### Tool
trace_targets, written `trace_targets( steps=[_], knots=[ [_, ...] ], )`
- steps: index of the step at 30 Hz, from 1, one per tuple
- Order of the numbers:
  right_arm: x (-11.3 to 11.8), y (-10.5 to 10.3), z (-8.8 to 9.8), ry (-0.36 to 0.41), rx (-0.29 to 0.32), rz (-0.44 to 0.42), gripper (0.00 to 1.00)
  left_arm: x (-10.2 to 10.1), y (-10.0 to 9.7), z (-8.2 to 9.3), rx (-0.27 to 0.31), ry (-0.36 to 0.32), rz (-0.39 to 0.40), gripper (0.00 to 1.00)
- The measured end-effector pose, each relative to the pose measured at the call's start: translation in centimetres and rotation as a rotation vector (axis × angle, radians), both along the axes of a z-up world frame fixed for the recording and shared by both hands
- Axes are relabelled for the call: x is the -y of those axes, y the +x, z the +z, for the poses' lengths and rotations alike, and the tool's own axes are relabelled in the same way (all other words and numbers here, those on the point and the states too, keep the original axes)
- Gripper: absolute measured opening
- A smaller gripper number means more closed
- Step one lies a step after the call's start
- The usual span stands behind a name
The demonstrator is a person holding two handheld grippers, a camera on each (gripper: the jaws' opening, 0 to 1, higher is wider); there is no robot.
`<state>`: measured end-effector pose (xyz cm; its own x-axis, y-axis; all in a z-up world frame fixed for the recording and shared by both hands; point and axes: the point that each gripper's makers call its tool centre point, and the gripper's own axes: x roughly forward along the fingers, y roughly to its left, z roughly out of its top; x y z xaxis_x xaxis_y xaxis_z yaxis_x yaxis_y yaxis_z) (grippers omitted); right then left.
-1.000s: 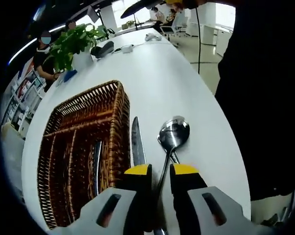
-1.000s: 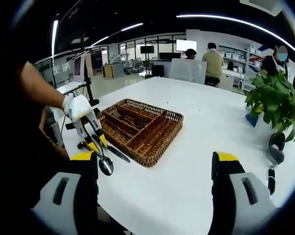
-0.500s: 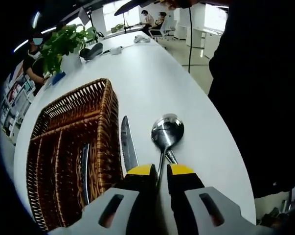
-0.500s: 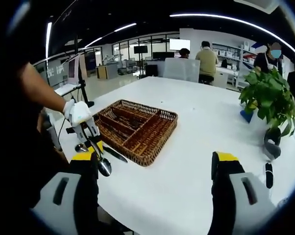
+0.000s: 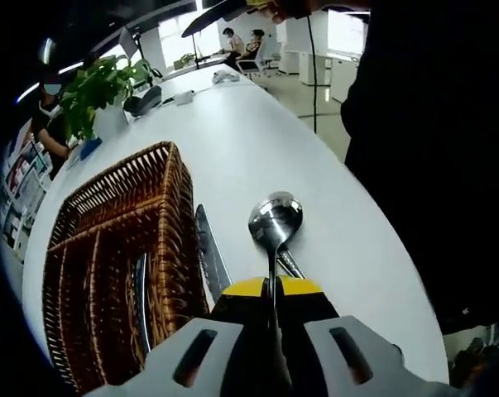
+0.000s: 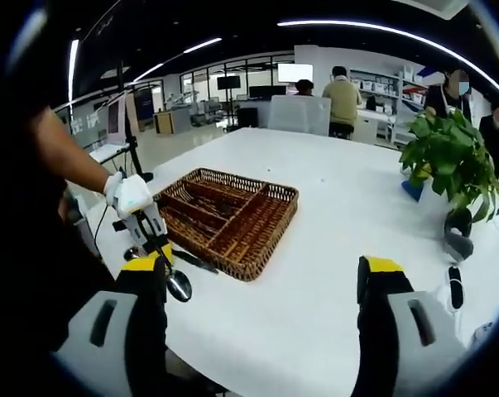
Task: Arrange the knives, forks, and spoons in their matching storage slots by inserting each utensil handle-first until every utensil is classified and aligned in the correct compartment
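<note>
left claw point(image 5: 272, 289) clamped on the handle of a spoon point(image 5: 275, 222) — bowl pointing away from the claw, long axis in line with the jaws, over the white desk point(image 5: 257, 124). just beside it, a knife point(image 5: 209, 258) flat on the desk, lying along the wall of the wicker tray point(image 5: 176, 165), blade tip pointing away. one utensil point(image 5: 141, 291) already lengthwise in a tray slot. right claw point(image 6: 261, 285) spread wide, holding nothing, above the desk — tray well ahead.

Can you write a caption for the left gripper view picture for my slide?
The left gripper pinches a spoon by its handle on the white table, beside a knife and the wicker tray.
</note>
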<state>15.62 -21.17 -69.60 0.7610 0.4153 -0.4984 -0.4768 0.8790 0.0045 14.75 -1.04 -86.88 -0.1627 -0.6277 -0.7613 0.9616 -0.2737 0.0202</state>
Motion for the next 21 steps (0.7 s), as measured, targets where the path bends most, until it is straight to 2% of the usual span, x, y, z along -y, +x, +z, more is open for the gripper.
trace_targets(
  steps=[9, 21],
  knots=[
    [0.2, 0.8, 0.4, -0.003, 0.005, -0.001, 0.98, 0.2, 0.8, 0.3, -0.006, 0.029, 0.054, 0.01],
    [-0.1, 1.1, 0.6, 0.008, 0.017, 0.029, 0.98, 1.0, 1.7, 3.2, 0.023, -0.004, 0.126, 0.01]
  ],
)
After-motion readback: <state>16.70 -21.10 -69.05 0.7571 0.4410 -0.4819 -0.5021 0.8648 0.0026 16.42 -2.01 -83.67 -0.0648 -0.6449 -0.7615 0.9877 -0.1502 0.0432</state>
